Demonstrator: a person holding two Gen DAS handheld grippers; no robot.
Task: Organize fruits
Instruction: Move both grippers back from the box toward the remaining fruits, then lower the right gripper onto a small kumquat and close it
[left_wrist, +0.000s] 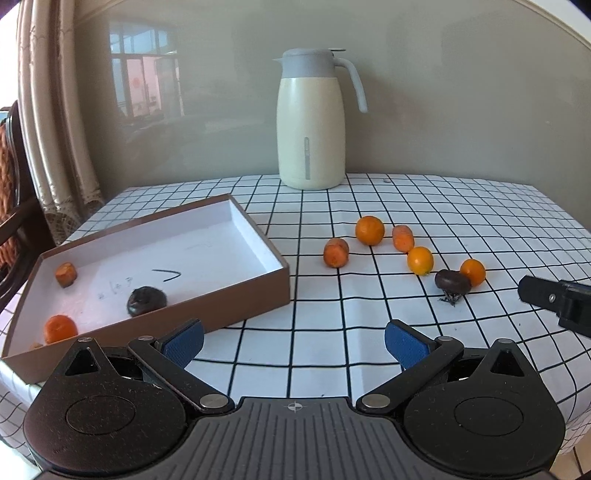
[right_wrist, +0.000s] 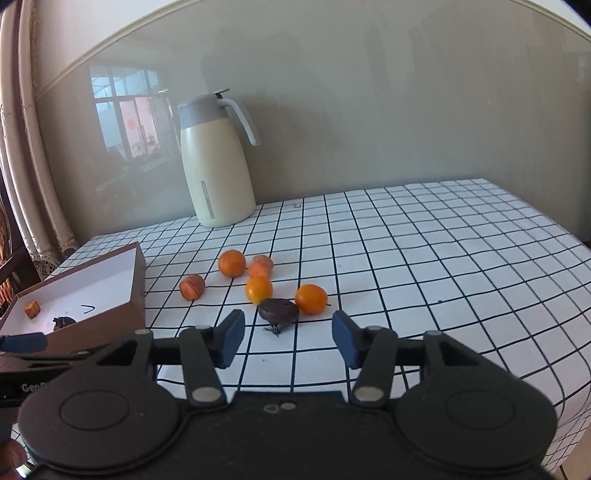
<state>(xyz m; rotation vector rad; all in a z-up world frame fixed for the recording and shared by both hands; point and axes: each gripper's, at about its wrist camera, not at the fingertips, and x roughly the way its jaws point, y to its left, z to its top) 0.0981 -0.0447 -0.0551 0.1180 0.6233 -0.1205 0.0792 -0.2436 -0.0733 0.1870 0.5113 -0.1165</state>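
An open brown box (left_wrist: 184, 251) with a white inside holds a carrot piece (left_wrist: 65, 274), a dark round fruit (left_wrist: 146, 301) and another orange piece (left_wrist: 60, 328). My left gripper (left_wrist: 293, 338) hovers open near the box's front right corner, with nothing between its blue pads. On the checked cloth to the right lie three small oranges, two carrot pieces (left_wrist: 336, 252) and a second dark fruit (left_wrist: 452, 280). My right gripper (right_wrist: 288, 334) is open just in front of that dark fruit (right_wrist: 278, 311), which lies beyond the fingertips, untouched, beside an orange (right_wrist: 311, 298).
A cream thermos jug (left_wrist: 312, 125) with a grey lid stands at the back of the table by the wall. A curtain (left_wrist: 48, 110) hangs at the left. The table's right edge (right_wrist: 565, 236) drops off. The box (right_wrist: 92, 288) sits left of my right gripper.
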